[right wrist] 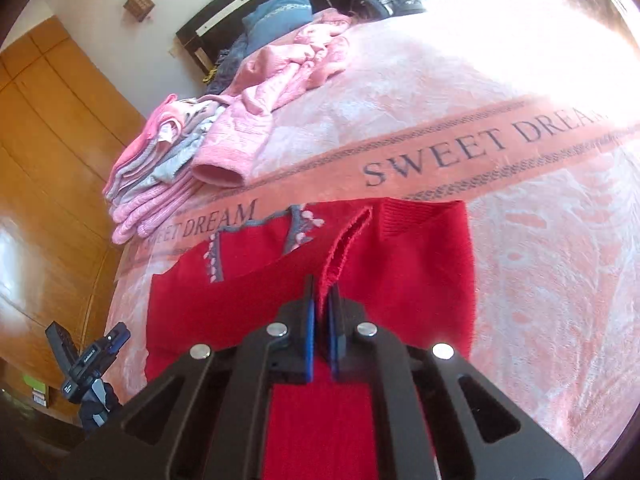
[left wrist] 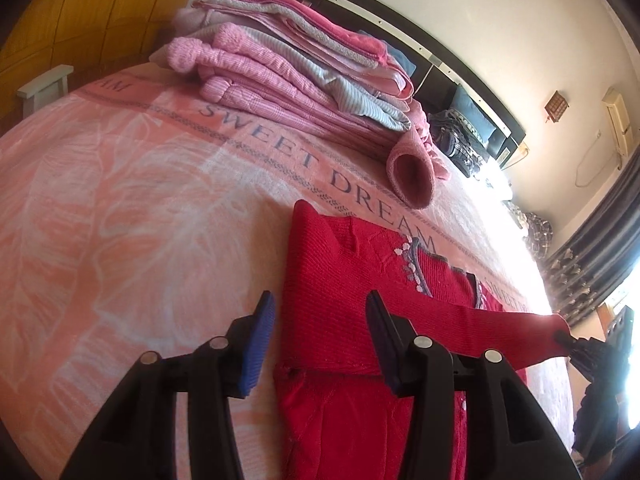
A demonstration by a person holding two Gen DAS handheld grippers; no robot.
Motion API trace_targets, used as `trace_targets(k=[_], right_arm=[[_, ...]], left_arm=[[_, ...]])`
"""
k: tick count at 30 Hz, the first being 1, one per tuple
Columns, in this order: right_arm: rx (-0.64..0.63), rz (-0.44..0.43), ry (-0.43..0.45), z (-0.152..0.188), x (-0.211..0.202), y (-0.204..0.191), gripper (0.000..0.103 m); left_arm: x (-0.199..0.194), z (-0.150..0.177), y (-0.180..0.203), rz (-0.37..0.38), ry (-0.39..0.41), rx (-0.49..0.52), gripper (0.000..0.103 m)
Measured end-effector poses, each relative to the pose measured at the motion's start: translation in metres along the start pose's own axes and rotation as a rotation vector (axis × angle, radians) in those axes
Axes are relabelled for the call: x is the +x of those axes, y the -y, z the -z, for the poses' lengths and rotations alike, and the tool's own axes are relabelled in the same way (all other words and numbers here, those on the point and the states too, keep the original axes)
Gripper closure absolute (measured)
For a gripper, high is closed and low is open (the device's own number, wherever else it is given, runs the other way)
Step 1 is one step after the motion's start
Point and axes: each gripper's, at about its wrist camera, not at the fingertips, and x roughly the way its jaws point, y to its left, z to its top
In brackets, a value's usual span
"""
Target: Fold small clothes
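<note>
A red knit sweater with a grey collar and pale pompoms lies flat on the pink bedspread. My left gripper hovers open over the sweater's left edge, blue pads apart, holding nothing. One red sleeve stretches across the body to the right, where my right gripper pinches its cuff. In the right wrist view, my right gripper is shut on that sleeve cuff, lifted above the sweater body. My left gripper shows at the lower left, beside the bed edge.
A stack of folded pink and grey clothes sits behind the sweater. A loose pink garment lies next to it. Dark headboard, blue pillow and wooden wardrobe lie beyond. Bare bedspread spreads right of the sweater.
</note>
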Motion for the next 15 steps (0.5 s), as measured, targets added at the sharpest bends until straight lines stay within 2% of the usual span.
trace_targets(k=[4,6,8,11,13,15], right_arm=[[0.016,0.087,-0.097,0.015,0.031,0.03,0.095],[0.012,0.142,-0.131,0.024,0.043,0.036,0.093],[0.016,0.162,-0.129,0.027,0.042,0.038,0.091],[0.005,0.159,-0.068,0.019,0.022,0.033,0.089],[-0.016,0.114,-0.04,0.015,0.012,0.023,0.089],[-0.034,0.053,-0.056,0.015,0.013,0.012,0.086]], left_arm=[[0.03,0.014,0.012,-0.068,-0.1,0.032,0.053],[0.036,0.02,0.014,-0.104,-0.105,0.042,0.053],[0.034,0.021,0.018,-0.117,-0.096,0.057,0.053],[0.019,0.016,0.029,-0.092,-0.04,0.077,0.053],[0.012,0.012,0.043,-0.049,-0.014,0.119,0.053],[0.013,0.012,0.057,-0.016,-0.02,0.152,0.051]])
